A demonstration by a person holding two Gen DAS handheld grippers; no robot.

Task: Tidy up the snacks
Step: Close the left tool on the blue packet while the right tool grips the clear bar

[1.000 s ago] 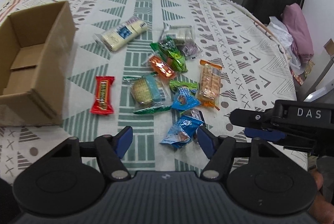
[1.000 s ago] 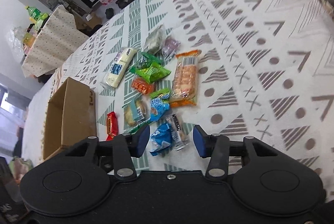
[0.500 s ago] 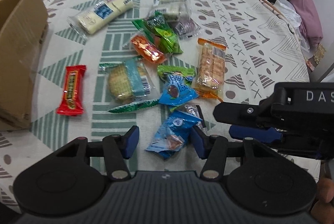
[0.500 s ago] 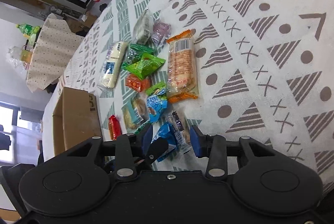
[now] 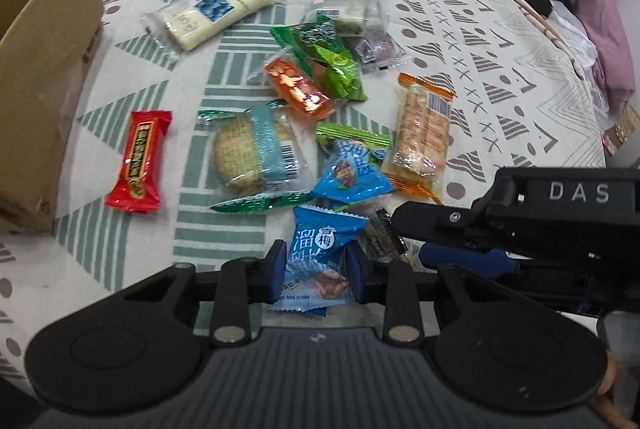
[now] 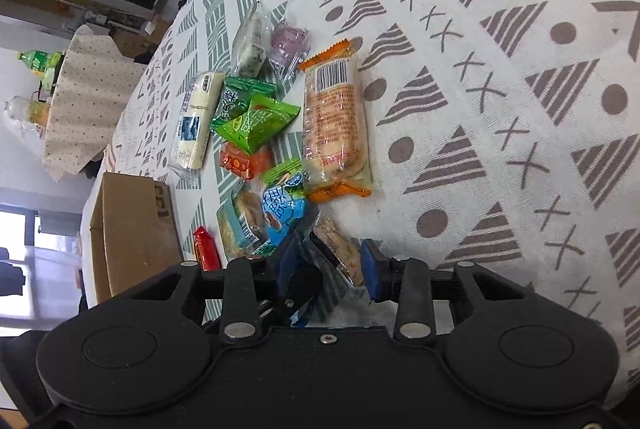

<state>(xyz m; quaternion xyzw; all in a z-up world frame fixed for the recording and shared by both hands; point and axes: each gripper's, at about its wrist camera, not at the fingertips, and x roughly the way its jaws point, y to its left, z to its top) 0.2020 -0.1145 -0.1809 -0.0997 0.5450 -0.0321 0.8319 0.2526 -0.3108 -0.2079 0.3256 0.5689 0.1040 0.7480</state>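
At the far left of our left wrist view stands the cardboard box [image 5: 44, 69], open-topped, with the red candy bar [image 5: 138, 161] lying just beside its near wall. We judge the coming move turns on that: the box lies up and to the left of both grippers, and our left one is the nearer.

Our left hand-held gripper [image 5: 316, 271] has just been closing, and its blue pads now press on the sides of the blue plum-candy packet [image 5: 320, 257], a small glossy pillow pack with white characters, its long axis running away from us, its near end down between the fingers.

To its right, our right hand-held gripper [image 6: 328, 265] has also been closing. A clear-wrapped brown snack bar [image 6: 338, 253] lies between its pads, slanting from upper left to lower right; it seems to touch the right pad, though we cannot tell if it is truly pinched.

Beyond, the remaining snacks lie scattered on the patterned tabletop [image 5: 480, 41], the orange-wrapped cracker pack [image 5: 422, 137] farthest right.
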